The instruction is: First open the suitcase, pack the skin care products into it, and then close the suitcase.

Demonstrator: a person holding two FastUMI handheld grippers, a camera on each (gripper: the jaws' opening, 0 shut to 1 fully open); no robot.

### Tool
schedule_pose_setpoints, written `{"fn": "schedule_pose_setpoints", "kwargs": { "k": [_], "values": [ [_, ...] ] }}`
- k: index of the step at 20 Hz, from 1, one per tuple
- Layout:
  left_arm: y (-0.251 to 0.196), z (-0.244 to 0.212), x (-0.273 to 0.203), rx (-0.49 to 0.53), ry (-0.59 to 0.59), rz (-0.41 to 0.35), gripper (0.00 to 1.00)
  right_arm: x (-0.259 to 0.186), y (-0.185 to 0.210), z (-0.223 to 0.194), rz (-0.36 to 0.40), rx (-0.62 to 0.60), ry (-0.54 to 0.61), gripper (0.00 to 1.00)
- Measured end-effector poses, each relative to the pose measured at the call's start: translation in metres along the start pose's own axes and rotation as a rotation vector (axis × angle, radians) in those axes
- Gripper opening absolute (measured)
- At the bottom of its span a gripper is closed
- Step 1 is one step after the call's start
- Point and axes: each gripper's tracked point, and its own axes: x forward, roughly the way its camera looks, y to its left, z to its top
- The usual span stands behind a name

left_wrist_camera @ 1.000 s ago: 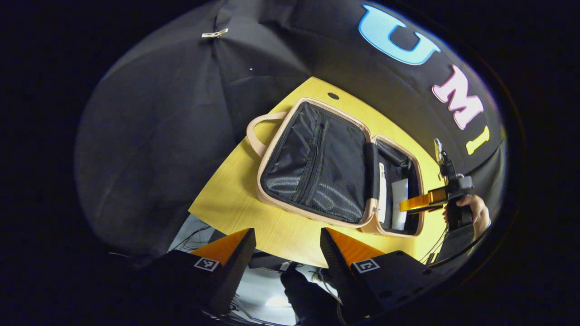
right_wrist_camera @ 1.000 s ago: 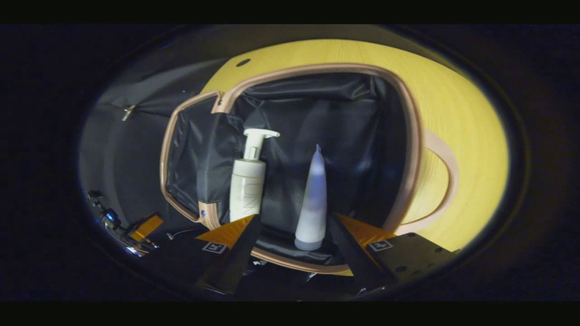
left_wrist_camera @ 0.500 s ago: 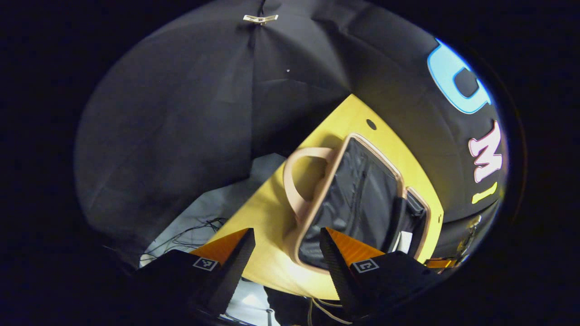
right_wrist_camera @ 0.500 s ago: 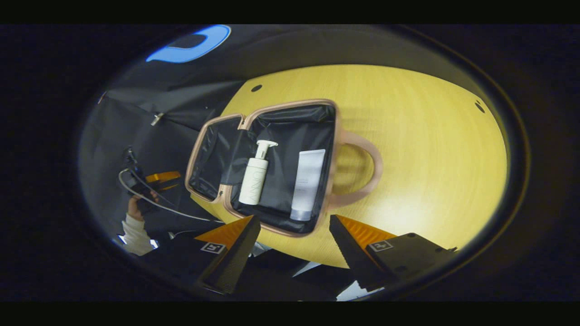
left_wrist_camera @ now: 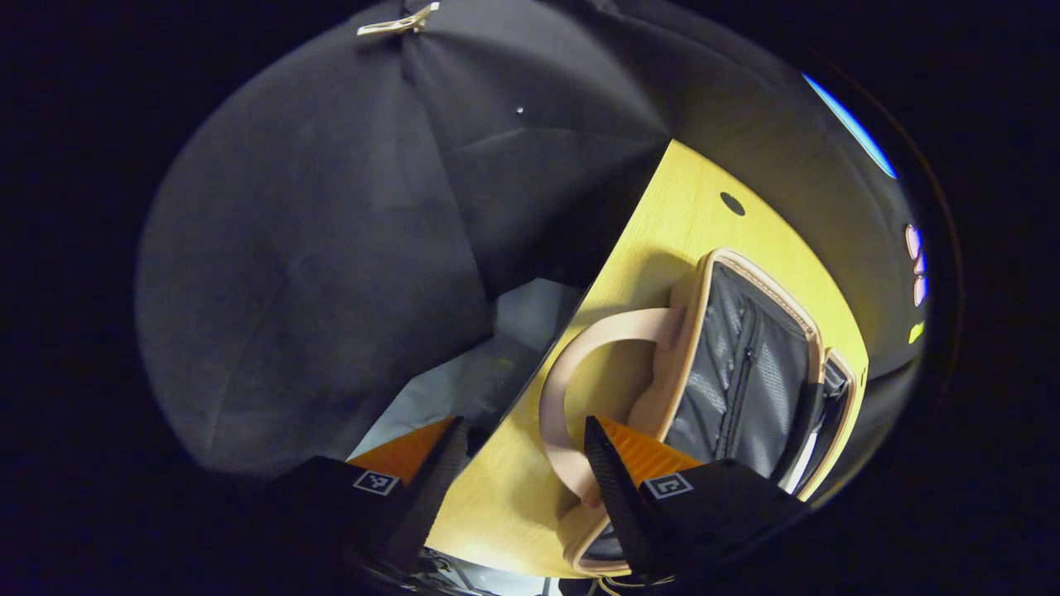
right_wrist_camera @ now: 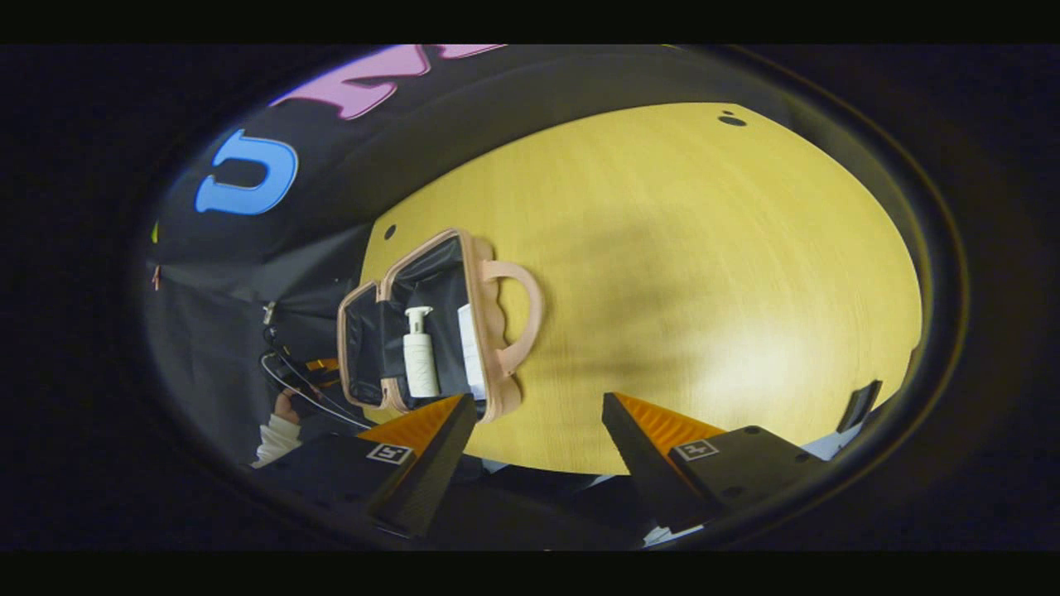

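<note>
Left claw, open and empty, hangs right over the suitcase handle; right claw, open too, sits well off across the desk.

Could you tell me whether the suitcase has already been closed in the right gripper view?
No, the suitcase lies open on the table, with the pump bottle visible inside it.
</note>
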Motion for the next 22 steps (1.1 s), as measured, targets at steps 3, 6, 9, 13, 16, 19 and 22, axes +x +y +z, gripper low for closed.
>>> {"fn": "schedule_pose_setpoints", "kwargs": {
  "k": [3,6,9,13,16,19,22],
  "values": [
    [0.000,0.007,0.019,0.020,0.022,0.016,0.90,-0.003,-0.014,-0.002,-0.011,0.053,-0.015,0.98],
    [-0.007,0.009,0.027,-0.017,0.038,-0.020,0.81,0.001,-0.006,-0.008,0.016,0.094,-0.009,0.97],
    [-0.002,0.011,0.024,0.036,0.041,0.015,0.34,0.012,0.000,-0.007,0.026,0.096,0.011,0.98],
    [-0.009,0.028,0.002,0.054,-0.010,-0.022,0.16,0.021,0.017,0.008,0.080,0.096,0.014,0.96],
    [-0.023,0.042,-0.032,0.056,-0.056,-0.071,0.13,0.024,0.026,0.012,0.086,0.041,0.020,0.96],
    [-0.044,0.059,-0.079,0.070,-0.138,-0.121,0.12,0.028,0.026,0.018,0.097,0.027,0.028,0.96],
    [-0.076,0.069,-0.137,0.111,-0.222,-0.166,0.11,0.031,0.024,0.021,0.116,0.021,0.044,0.96]
  ]
}}
